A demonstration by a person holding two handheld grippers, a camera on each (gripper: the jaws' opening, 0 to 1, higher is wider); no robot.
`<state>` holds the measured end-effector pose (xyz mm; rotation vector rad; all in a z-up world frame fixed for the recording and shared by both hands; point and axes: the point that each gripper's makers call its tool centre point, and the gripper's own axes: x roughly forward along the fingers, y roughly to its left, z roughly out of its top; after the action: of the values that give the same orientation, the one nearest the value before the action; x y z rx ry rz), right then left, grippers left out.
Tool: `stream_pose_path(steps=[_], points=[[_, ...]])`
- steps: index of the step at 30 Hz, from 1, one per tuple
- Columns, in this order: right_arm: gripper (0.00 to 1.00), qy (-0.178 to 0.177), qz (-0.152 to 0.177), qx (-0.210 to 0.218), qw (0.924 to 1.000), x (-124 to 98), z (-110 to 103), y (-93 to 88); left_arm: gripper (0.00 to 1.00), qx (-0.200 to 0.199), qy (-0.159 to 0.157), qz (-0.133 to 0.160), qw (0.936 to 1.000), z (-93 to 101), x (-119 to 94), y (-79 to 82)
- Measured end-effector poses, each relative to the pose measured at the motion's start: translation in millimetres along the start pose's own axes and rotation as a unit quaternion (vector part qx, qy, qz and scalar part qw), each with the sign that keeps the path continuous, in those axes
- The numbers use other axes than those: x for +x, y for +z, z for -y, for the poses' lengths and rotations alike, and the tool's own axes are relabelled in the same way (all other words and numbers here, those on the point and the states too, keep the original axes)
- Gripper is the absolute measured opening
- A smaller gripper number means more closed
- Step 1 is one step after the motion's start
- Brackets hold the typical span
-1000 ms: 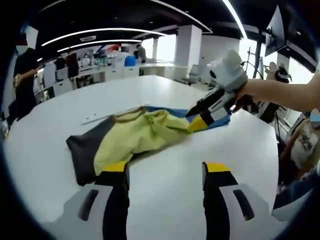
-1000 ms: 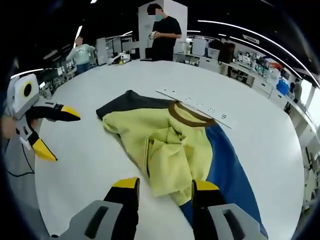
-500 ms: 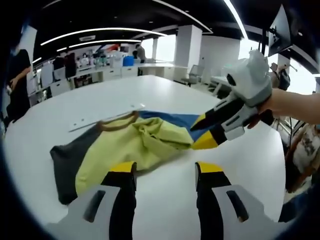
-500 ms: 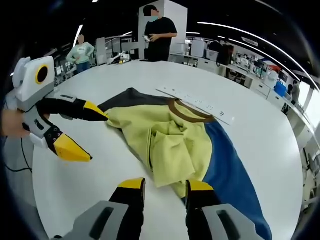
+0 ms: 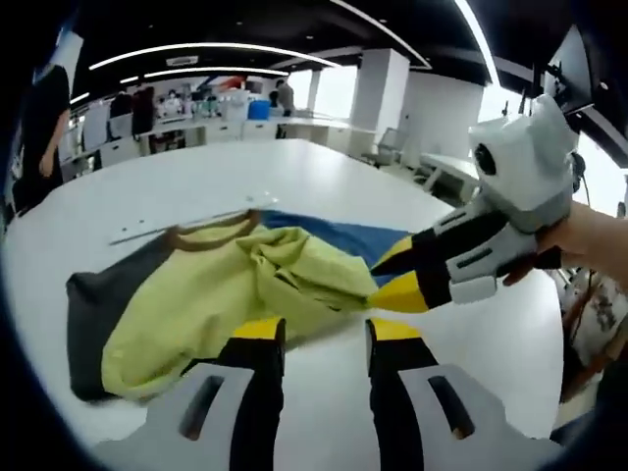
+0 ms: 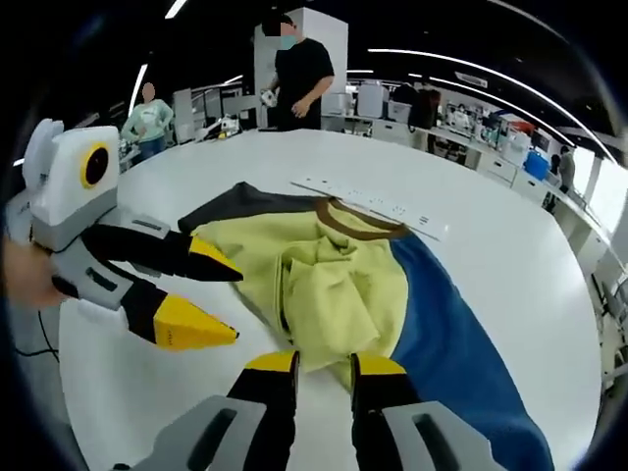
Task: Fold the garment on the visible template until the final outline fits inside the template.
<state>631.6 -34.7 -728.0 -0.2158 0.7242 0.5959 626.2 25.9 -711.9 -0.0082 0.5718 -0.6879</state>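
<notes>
A crumpled garment (image 5: 235, 285) lies on the white table (image 5: 461, 363): yellow body, brown collar, one dark grey sleeve (image 5: 88, 314), one blue sleeve (image 5: 343, 235). In the left gripper view my left gripper (image 5: 324, 332) stands open at the yellow hem, jaws close together. The right gripper (image 5: 388, 278) reaches in from the right, open, at the yellow edge next to the blue sleeve. In the right gripper view the garment (image 6: 334, 285) spreads ahead, and my right gripper (image 6: 326, 365) is open by a narrow gap at its near hem. The left gripper (image 6: 224, 296) is open over the table left of the garment.
A white strip (image 6: 378, 208) with small marks lies on the table just beyond the collar, also the strip (image 5: 182, 223). A person in black (image 6: 299, 69) stands past the far table edge, another person (image 6: 147, 110) farther left. Desks and chairs fill the room behind.
Both grippers have come closer to the garment's near edge and to each other. The jaws of each have narrowed. The garment has not been lifted.
</notes>
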Motion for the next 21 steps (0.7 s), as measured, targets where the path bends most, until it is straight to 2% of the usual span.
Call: stream_pose_path(steps=[14,21], points=[[0.09,-0.014,0.0,0.021,0.9997,6.0,8.2,-4.7,0.22,-0.075,0.05,-0.016,0.9958,-11.4,20.4,-5.4],[0.08,-0.015,-0.005,0.019,0.9997,8.1,7.2,-7.3,0.2,-0.13,0.074,-0.029,0.9883,-16.9,27.4,-9.5]])
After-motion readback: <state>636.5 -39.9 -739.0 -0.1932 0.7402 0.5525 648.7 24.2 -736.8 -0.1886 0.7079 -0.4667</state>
